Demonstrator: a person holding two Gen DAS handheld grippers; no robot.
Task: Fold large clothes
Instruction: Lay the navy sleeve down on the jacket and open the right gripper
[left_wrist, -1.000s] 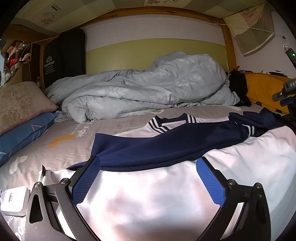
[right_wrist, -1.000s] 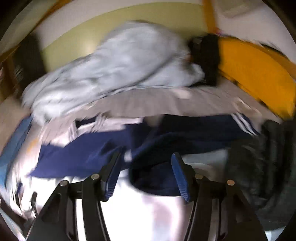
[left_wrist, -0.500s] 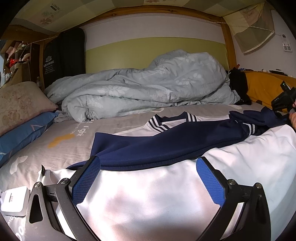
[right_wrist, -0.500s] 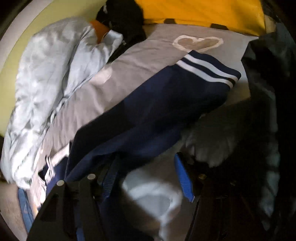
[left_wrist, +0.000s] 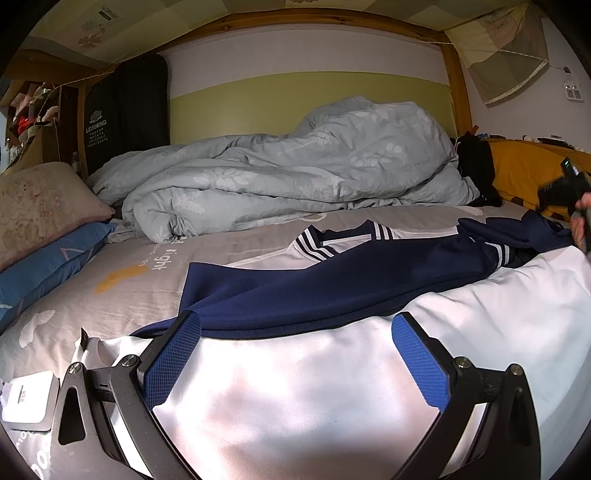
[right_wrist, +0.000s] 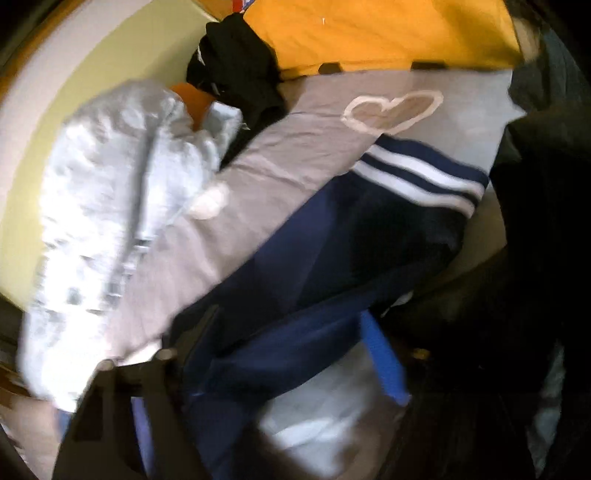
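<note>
A white and navy jacket lies spread on the grey bed sheet. Its navy sleeve is folded across the white body, with a white-striped cuff at the right. My left gripper is open and rests low over the white hem. My right gripper hangs tilted over the navy sleeve near its striped cuff; its jaws stand apart with navy fabric between them. This view is blurred. The right gripper's body also shows at the right edge of the left wrist view.
A rumpled pale grey duvet fills the back of the bed. Pillows lie at the left and a white charger near the front left. A yellow board and black garment stand at the right.
My right gripper has swung from level to tilted over the sleeve's cuff end and moved along the sleeve. My left gripper has not moved.
</note>
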